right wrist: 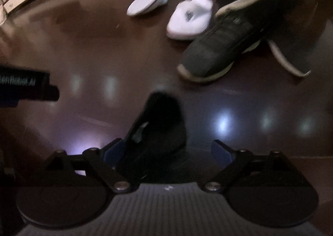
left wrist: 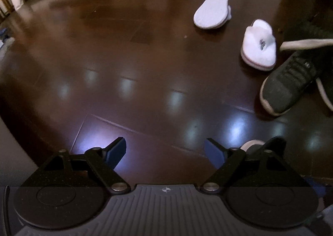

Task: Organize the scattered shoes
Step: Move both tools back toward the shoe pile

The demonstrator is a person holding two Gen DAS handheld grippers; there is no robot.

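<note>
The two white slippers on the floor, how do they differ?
The far slipper lies flipped, its flat sole facing up; the near slipper sits upright, fluffy top showing. The near slipper shows a small dark logo; the far slipper shows none. The near slipper lies right beside the dark sneaker; the far slipper lies apart. Both are white and look like a pair.

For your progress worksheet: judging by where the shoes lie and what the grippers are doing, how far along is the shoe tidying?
Nothing looks sorted yet. In hand: the right gripper is open around a black shoe; the left gripper is open and empty. Left: one white slipper lies sole-up, the other upright, and a dark sneaker lies beside it.
</note>
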